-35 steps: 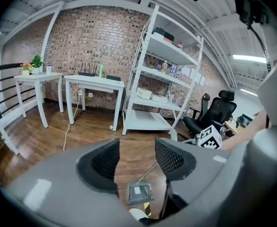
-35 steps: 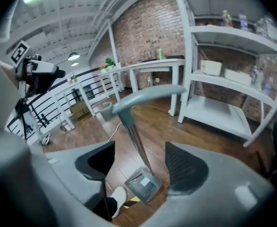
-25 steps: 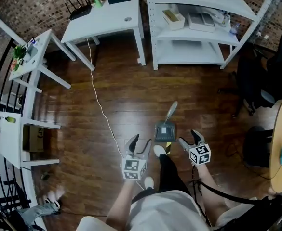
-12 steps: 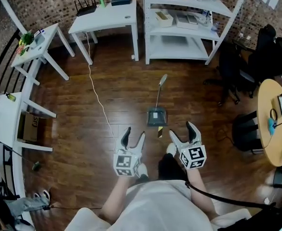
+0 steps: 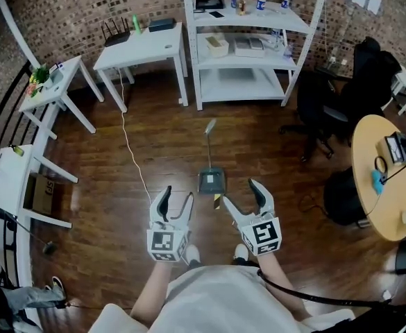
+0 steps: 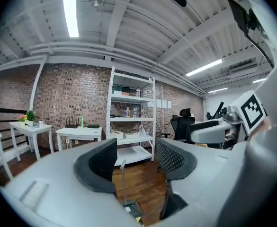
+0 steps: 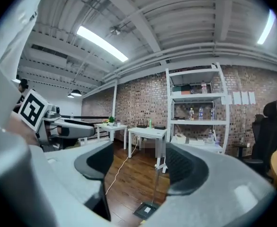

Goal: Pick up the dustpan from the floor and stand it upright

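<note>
Evidently, the dustpan [image 5: 212, 180] is standing upright on the floor [image 5: 154, 134] unaided, so the left claw [image 5: 178, 194], narrowly apart, and the right claw [image 5: 239, 191], wider, are hovering empty on its near side.

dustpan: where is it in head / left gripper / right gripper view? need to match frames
Head view: dustpan just below centre, handle running up the picture toward the shelves.
Left gripper view: dustpan at the bottom edge, near centre.
Right gripper view: dustpan at the bottom edge, near centre.
Shared landmark: white shelf unit, beyond the dustpan in all three.
</note>
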The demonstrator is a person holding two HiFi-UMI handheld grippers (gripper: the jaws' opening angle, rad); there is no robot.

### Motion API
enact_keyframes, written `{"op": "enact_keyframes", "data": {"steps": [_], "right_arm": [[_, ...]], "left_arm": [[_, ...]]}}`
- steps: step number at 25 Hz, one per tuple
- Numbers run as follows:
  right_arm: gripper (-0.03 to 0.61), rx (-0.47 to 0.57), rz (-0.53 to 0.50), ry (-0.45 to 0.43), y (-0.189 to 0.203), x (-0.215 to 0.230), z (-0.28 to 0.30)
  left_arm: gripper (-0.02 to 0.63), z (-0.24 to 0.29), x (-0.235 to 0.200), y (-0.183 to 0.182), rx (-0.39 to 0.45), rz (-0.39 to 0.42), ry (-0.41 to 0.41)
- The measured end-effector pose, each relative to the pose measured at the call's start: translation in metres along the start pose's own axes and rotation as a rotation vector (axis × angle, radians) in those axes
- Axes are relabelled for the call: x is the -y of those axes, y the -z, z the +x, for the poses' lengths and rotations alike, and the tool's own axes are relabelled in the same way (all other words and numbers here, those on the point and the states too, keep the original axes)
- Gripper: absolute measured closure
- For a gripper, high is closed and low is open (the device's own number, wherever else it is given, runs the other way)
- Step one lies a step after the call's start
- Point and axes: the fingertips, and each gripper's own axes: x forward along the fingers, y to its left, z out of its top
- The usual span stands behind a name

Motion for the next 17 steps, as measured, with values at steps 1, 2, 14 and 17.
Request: {"op": "enact_keyframes", "data": {"steps": [1, 2, 14, 17], "right_arm": [[0.252, -0.011, 0.005, -0.01, 0.006, 0.006, -0.007], [0.253, -0.02, 0.015, -0.015, 0.01, 0.013, -0.014], [0.287, 0.023, 0.015, -0.051, -0.008, 0.057, -0.053], [0.294, 0.04, -0.034, -0.097, -0.025, 0.049, -0.05]], "left_arm": [[0.35, 0.003, 0.009, -0.002, 0.006, 0.003, -0.013], [0.35, 0.006, 0.019, -0.004, 0.01, 0.004, -0.024], [0.348, 0.001, 0.085, -0.019, 0.071, 0.075, -0.059], [0.348, 0.0, 0.082, -0.032, 0.099, 0.068, -0.076]]}}
